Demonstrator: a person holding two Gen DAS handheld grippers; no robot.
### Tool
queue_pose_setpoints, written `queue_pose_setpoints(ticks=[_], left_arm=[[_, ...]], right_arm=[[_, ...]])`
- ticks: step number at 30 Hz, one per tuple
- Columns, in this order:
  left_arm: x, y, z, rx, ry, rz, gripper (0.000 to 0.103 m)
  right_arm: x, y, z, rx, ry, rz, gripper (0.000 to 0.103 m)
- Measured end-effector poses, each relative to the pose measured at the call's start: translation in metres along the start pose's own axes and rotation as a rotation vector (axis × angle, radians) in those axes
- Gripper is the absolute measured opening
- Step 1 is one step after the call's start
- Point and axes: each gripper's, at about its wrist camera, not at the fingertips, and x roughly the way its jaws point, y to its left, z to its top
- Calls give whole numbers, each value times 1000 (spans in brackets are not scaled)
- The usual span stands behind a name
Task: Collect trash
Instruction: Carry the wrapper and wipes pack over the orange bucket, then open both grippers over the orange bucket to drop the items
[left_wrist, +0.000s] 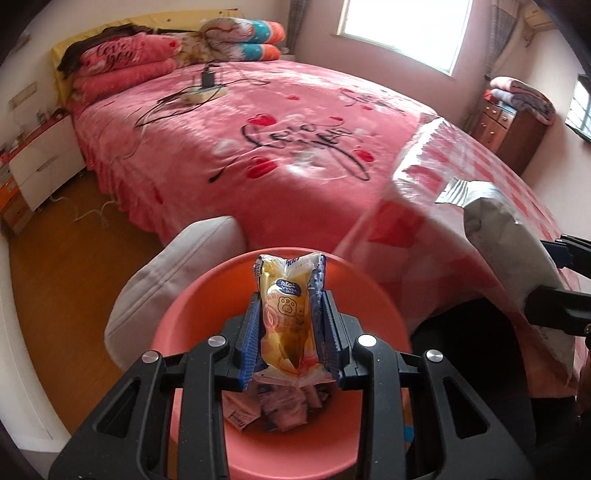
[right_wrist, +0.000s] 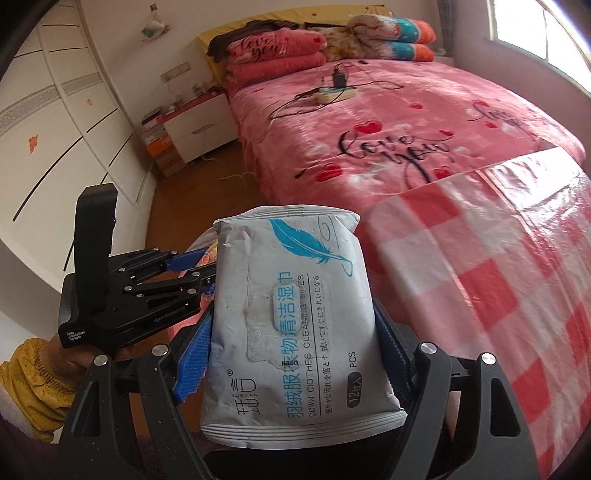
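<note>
My left gripper (left_wrist: 290, 325) is shut on a yellow snack wrapper (left_wrist: 288, 314) and holds it upright over an orange-pink trash bin (left_wrist: 192, 321) that has several wrappers at its bottom. My right gripper (right_wrist: 295, 332) is shut on a white wet-wipes pack (right_wrist: 295, 325) with a blue feather print. That pack also shows at the right of the left wrist view (left_wrist: 517, 258), beside the bin. The left gripper shows at the left of the right wrist view (right_wrist: 184, 273).
A table with a red-and-white checked plastic cloth (right_wrist: 480, 295) stands on the right. A bed with a pink blanket (left_wrist: 277, 129) lies ahead, with a power strip and cables (left_wrist: 203, 92) on it. A grey cushion (left_wrist: 166, 277) sits behind the bin. Wooden floor (left_wrist: 74, 258) is to the left.
</note>
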Motion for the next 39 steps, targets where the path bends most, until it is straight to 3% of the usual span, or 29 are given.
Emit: queue_pose_setpoints(ticks=[10,21,24,28,32,39], left_arm=[[5,35,-13,-60,34,39,33],[18,43,-16,-76,72,39,34],[28,44,-18,-86,107,51,47],[34,46,-19,-99,131,62,66],[34,41,-14,-80,117,71,77],[30,22,-1,-5,77,93,84]], right_arm=[[39,17,10,-11,66,79,78],[73,24,9,-14,125,106,80],[86,17,7,12,156,112,86],[79,4,3,51,127,84,89],[61,-6,2,55,73,28,89],[34,-25,2,85,17,-55,91]])
